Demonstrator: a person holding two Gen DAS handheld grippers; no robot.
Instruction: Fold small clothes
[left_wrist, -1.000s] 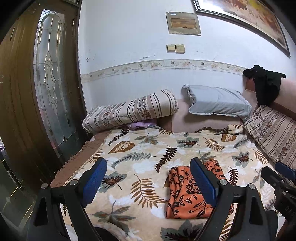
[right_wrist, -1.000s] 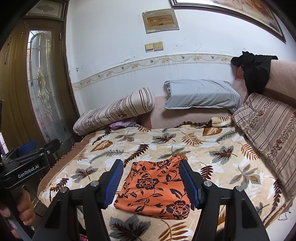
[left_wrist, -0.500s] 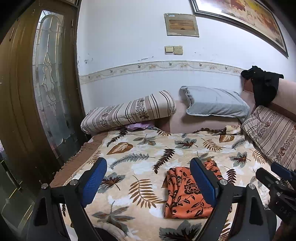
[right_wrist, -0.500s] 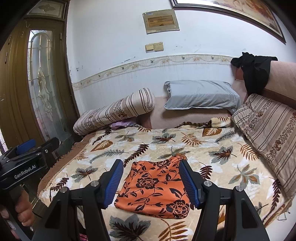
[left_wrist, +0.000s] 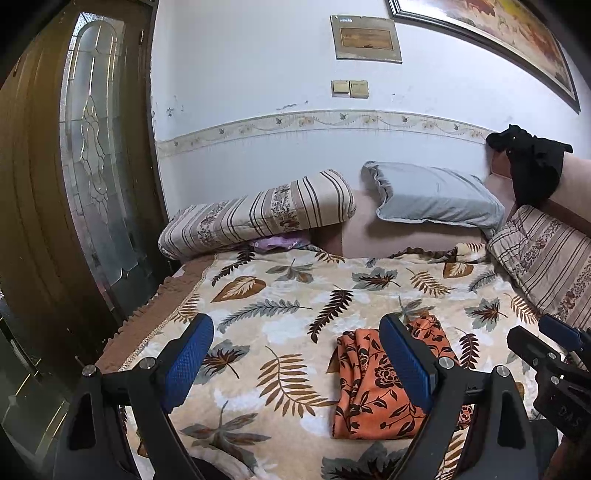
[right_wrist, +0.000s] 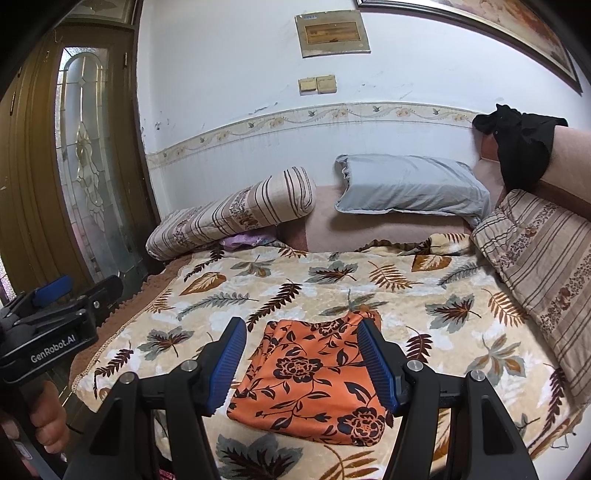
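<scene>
Holding left gripper (left_wrist: 297, 363): jaws wide apart, nothing between them, above the leaf-print blanket (left_wrist: 295, 295).
Garment: orange floral cloth (right_wrist: 314, 380), folded flat on the blanket, near its front edge.
Right gripper (right_wrist: 302, 363): jaws parted, empty, hovering over the cloth without touching it.

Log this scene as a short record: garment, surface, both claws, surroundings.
garment: orange floral cloth, lying flat in a roughly rectangular shape on the blanket
surface: leaf-print blanket spread over the bed
left claw: left claw, open, above the blanket to the left of the cloth, holding nothing
right claw: right claw, open, in the air in front of the cloth, not touching it
pillows: grey pillow and striped bolster at the wall
other: black garment draped over the headboard corner
</scene>
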